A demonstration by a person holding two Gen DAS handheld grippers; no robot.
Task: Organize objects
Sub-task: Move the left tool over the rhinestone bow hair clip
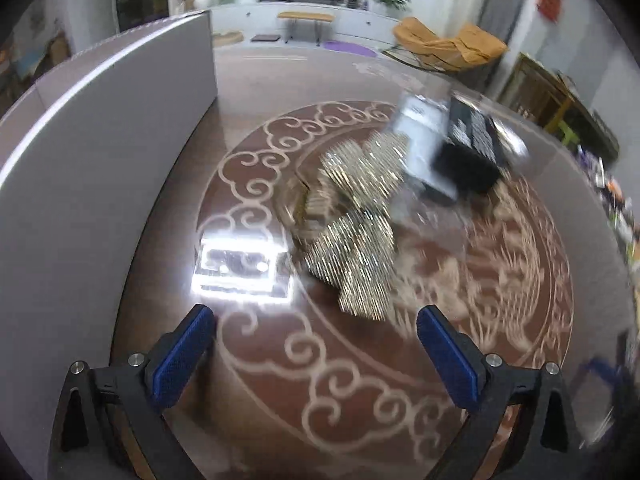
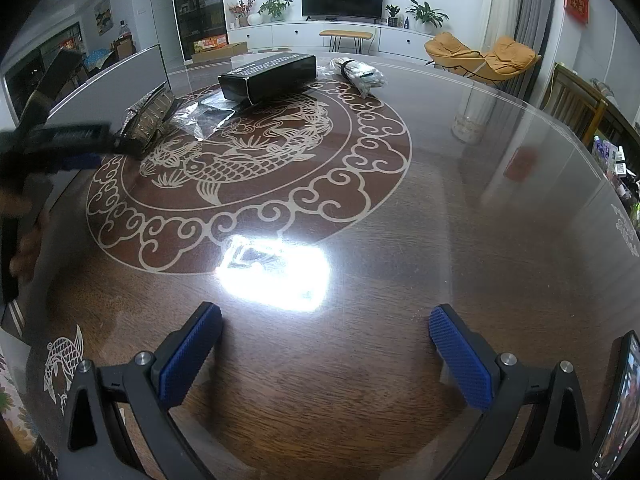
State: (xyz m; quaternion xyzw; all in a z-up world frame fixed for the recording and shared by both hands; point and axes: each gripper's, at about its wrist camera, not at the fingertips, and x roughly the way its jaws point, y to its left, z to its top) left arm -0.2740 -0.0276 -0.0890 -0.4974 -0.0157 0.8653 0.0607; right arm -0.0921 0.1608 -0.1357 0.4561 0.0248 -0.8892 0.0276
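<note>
While both the left gripper and right gripper hover with jaws spread and empty, the black box and glittery pouch lie on the table.

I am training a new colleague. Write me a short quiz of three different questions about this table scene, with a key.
1. True or false: the left hand-held gripper holds the glittery pouch.
2. Which object lies farthest right in the right wrist view? A) black box B) clear packet C) glittery pouch
3. Fill in: both hand-held grippers, including the right hand-held gripper, are ____.

Key: 1 false; 2 B; 3 open.
</note>
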